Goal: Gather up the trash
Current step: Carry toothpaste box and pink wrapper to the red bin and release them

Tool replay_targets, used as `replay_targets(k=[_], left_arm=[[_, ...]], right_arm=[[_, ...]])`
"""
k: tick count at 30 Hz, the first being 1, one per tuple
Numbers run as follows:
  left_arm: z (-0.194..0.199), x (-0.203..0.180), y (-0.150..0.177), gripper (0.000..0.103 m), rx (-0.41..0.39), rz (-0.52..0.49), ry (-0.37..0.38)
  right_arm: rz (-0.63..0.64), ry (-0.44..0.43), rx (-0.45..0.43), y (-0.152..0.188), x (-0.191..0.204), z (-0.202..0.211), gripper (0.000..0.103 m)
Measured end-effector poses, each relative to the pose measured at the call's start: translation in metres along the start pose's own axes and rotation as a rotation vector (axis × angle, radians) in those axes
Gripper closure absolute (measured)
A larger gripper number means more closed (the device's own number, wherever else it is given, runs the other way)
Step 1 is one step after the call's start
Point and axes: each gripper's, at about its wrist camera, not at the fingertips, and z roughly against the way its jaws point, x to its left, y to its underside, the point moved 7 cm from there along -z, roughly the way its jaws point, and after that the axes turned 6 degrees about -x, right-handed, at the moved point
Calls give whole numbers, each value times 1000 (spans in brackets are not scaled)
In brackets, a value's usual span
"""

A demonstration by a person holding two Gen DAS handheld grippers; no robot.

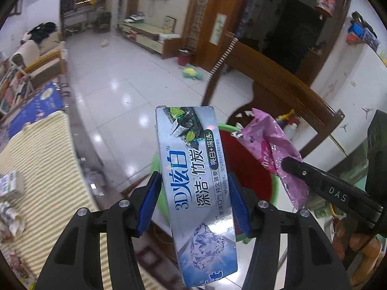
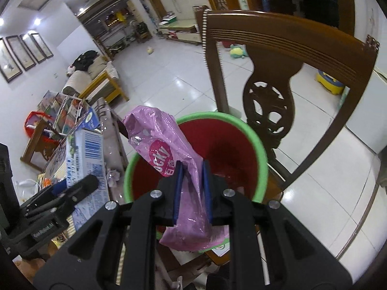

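Note:
My left gripper (image 1: 194, 181) is shut on a silver-blue toothpaste box (image 1: 193, 169) and holds it upright over the near rim of a red bin with a green rim (image 1: 249, 164). My right gripper (image 2: 191, 166) is shut on a pink snack wrapper (image 2: 167, 145) above the same bin (image 2: 227, 149). In the left wrist view the wrapper (image 1: 273, 145) and the right gripper's finger (image 1: 314, 178) show at the right. In the right wrist view the box (image 2: 84, 154) and the left gripper (image 2: 77, 186) show at the left.
A brown wooden chair (image 2: 278, 77) stands just behind the bin. A table with a striped cloth (image 1: 46, 169) and small packets lies to the left. A white tiled floor (image 1: 125, 77) with toys stretches beyond. A sofa (image 2: 92, 77) stands far left.

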Motion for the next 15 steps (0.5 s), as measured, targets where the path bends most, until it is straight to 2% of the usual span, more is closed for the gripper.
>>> replay_targets(k=[5, 15], left_arm=[[-21, -15, -7, 49, 18, -23, 12], [-36, -12, -17, 49, 26, -26, 12]], right_arm=[[-18, 13, -7, -5, -11, -1, 86], [-29, 30, -25, -14, -17, -3, 86]])
